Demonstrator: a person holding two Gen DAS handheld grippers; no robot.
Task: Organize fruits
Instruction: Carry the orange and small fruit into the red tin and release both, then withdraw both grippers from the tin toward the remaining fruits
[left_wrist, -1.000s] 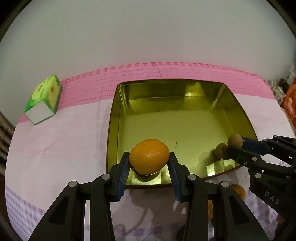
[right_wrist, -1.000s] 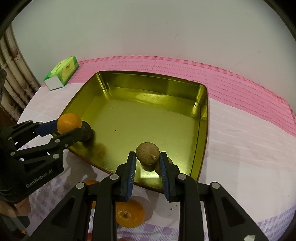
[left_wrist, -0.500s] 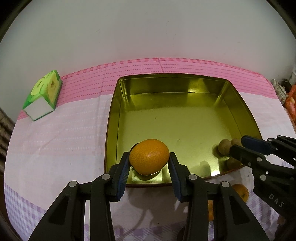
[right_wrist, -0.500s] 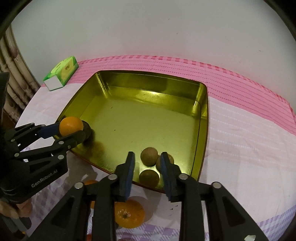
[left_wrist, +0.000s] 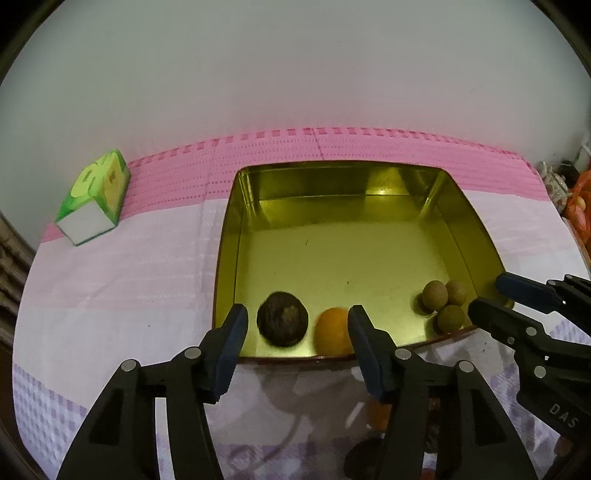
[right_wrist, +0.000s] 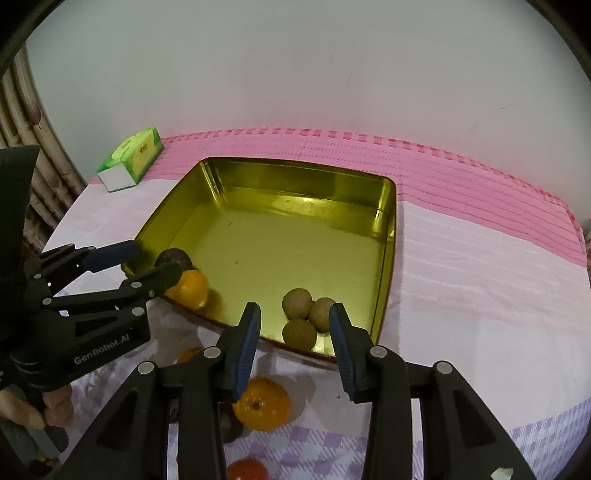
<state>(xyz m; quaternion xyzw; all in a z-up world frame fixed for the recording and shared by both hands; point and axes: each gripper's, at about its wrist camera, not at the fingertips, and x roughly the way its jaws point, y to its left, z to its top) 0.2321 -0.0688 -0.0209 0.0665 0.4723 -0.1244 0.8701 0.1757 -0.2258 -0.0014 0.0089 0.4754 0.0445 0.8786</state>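
1. Inside the gold tray (left_wrist: 229, 236), at its near wall, an orange (left_wrist: 332, 330) lies beside a dark round fruit (left_wrist: 282, 323); the orange looks blurred in the left wrist view.
2. Your left gripper (left_wrist: 295, 334) hangs over that near wall, its jaws parted and just widened; the orange sits close to the right-hand finger (left_wrist: 365, 343), with no pad pressing on it.
3. In the tray's near right corner, three small brown fruits (right_wrist: 304, 319) cluster, touching one another.
4. Your right gripper (right_wrist: 293, 334) stands above them, jaws released and just opened, nothing pinched between.
5. Outside the tray's near wall, on the checked cloth (right_wrist: 461, 280), a second orange (right_wrist: 262, 402) lies under the right gripper's left finger, with another orange fruit (right_wrist: 247, 469) nearer the camera.
6. Beyond the tray's far left corner, a green tissue box (left_wrist: 94, 197) rests on the pink strip, well apart.
7. A hand (right_wrist: 29, 408) grips the left tool's handle.
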